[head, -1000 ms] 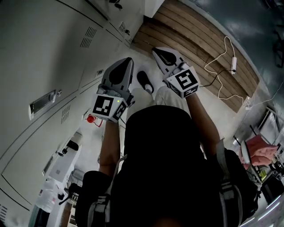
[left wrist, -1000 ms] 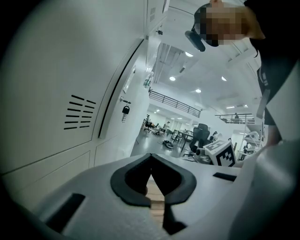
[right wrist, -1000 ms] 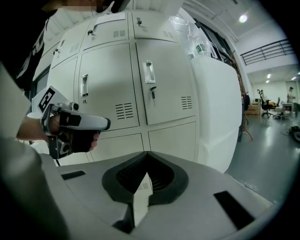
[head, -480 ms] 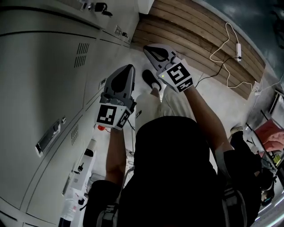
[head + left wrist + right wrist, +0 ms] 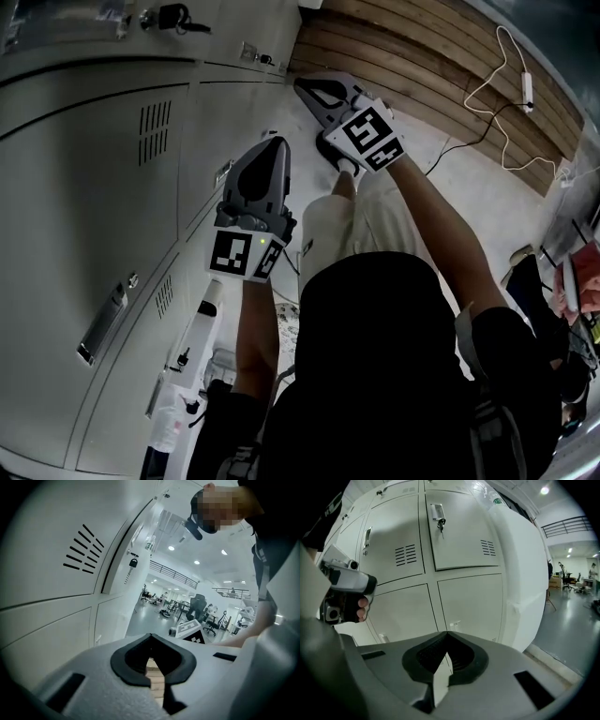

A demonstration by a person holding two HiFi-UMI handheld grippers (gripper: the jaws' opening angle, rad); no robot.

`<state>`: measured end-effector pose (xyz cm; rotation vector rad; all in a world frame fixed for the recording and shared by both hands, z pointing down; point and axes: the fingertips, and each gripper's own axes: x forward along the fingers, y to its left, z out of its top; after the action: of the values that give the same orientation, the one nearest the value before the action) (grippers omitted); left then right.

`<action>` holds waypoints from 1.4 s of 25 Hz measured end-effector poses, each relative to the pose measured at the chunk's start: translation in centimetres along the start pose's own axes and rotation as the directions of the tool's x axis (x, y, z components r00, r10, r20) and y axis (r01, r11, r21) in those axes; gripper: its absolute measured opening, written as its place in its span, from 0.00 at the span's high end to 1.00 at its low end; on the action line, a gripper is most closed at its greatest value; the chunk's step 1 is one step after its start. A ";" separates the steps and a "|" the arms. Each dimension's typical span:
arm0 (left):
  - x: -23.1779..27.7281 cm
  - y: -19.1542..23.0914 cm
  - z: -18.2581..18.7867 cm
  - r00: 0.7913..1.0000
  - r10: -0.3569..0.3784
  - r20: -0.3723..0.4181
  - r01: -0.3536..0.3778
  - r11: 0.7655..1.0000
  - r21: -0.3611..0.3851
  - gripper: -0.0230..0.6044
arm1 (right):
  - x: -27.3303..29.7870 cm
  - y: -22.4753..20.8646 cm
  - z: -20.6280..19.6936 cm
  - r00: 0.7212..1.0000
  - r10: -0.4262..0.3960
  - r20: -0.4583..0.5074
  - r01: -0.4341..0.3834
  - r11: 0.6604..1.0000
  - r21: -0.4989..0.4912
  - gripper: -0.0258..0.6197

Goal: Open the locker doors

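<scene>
A bank of pale grey lockers (image 5: 112,169) fills the left of the head view; every door I see is closed. One door has a slotted vent (image 5: 155,120), another a latch handle (image 5: 105,323), and a key hangs in a lock (image 5: 169,17). My left gripper (image 5: 275,142) is shut and empty, its tip close to the locker front. My right gripper (image 5: 302,84) is also shut and empty, further ahead near the lower doors. In the right gripper view the shut gripper (image 5: 446,635) faces closed doors, one with a keyed handle (image 5: 438,513). The left gripper (image 5: 151,638) runs alongside a vented door (image 5: 83,550).
A wooden slatted strip (image 5: 422,66) runs along the floor, with a white cable (image 5: 502,70) lying over it. A tall white device (image 5: 192,342) stands by the lockers at lower left. My shoe (image 5: 335,161) is below the right gripper. An open hall with desks and chairs (image 5: 201,611) lies beyond.
Both grippers have moved up and left in the head view, nearer the lockers. The lockers now take up more of the view. Both stay shut.
</scene>
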<state>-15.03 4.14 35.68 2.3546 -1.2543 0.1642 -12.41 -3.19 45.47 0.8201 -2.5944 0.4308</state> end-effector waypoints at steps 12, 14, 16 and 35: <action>1.8 0.4 -1.3 0.999 0.017 -0.039 -0.016 1.000 0.016 0.94 | 4.7 -1.3 -2.6 0.999 0.039 -0.003 -0.039 0.999 0.014 0.95; 1.9 0.4 -1.3 0.999 0.020 -0.040 -0.019 1.000 0.018 0.94 | 5.5 -1.4 -2.8 0.999 0.045 -0.001 -0.045 0.999 0.015 0.95; 2.0 0.5 -1.4 0.999 0.028 -0.041 -0.027 0.999 0.019 0.94 | 6.2 -1.4 -3.0 0.999 0.055 0.000 -0.054 0.998 0.017 0.95; 2.6 3.1 -2.4 0.994 0.073 -0.081 -0.073 0.997 0.007 0.94 | 12.9 -1.3 -3.7 0.989 0.144 -0.028 -0.144 0.990 -0.011 0.83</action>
<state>-15.79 1.78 39.66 2.2823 -1.3025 0.2833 -20.40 -8.90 54.69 0.6205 -2.6379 0.4619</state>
